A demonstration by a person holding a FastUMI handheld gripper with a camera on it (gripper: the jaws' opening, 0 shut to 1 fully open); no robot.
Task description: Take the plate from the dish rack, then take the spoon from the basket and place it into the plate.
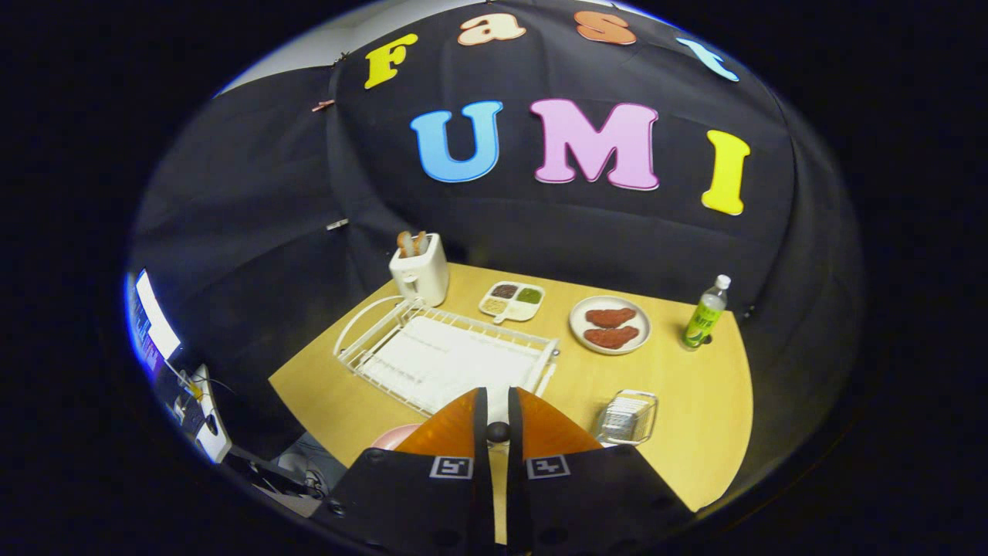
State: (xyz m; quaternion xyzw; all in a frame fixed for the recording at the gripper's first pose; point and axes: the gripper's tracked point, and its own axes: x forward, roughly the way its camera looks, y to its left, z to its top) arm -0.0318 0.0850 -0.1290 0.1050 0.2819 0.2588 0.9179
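Observation:
My gripper [498, 395] is held high above the wooden table [695, 401], and its two orange fingers [455, 425] stand close together. A small dark rounded end [498, 431], seemingly the spoon's handle, is pinched in the narrow gap between them; the remainder of the spoon is hidden. A pink plate [395, 437] peeks out from under the left finger, near the table's front edge. The white wire dish rack [448, 355] lies just ahead of the fingers with nothing in it. The small wire basket [627, 417] sits to the right of the fingers and looks empty.
Beyond the rack stand a white toaster [421, 270] with bread, a divided tray of seasonings [512, 300] and a white plate with two meat pieces [610, 325]. A green bottle [705, 315] stands at the far right. A monitor [154, 324] and cables sit off the table's left.

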